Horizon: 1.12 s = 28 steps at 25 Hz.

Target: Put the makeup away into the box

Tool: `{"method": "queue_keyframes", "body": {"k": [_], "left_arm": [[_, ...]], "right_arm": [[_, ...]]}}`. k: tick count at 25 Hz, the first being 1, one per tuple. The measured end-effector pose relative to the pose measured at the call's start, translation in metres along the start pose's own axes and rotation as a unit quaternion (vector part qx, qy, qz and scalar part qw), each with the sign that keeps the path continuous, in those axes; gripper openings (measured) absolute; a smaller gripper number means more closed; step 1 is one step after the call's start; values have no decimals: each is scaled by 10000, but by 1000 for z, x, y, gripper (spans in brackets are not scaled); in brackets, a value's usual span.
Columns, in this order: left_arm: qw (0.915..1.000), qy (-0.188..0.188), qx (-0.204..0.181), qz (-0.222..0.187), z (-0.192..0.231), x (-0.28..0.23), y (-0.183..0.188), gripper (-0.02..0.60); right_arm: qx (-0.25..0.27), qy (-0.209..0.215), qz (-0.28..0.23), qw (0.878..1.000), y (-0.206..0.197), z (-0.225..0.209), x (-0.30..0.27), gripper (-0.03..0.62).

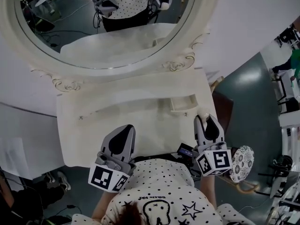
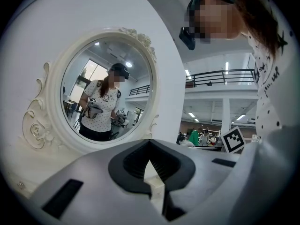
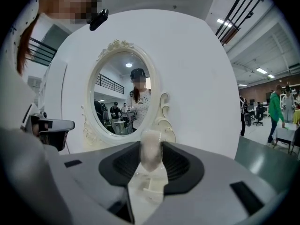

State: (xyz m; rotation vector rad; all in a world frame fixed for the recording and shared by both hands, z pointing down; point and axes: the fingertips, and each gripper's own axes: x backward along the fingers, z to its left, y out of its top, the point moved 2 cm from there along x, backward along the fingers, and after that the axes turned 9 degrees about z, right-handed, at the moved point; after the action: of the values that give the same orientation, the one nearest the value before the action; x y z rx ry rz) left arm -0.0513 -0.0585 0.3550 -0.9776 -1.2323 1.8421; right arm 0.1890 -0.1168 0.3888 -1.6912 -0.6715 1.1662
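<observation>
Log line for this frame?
right gripper: gripping small pale translucent makeup item | left gripper: shut, empty | both over cream dressing table

My left gripper (image 1: 126,129) points level, jaws closed tip to tip with nothing between them. My right gripper (image 1: 206,121), beside it on the right, tips slightly downward. Its jaws stand parted, pads pressing a pale makeup piece (image 3: 151,149) that sticks up past the fingertips.
</observation>
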Motion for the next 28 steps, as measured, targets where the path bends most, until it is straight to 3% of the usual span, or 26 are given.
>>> {"method": "queue_keyframes", "body": {"k": [15,28], "left_arm": [[9998,-144,95,78,-16,-29,-2,-5],[9999,-23,122,112,-18,-31,-5,-5]], "right_arm": [[133,-17,365,9992,-9,-30,-54,147],[139,189,1145,9931,-59,-39,-113,147]]}}
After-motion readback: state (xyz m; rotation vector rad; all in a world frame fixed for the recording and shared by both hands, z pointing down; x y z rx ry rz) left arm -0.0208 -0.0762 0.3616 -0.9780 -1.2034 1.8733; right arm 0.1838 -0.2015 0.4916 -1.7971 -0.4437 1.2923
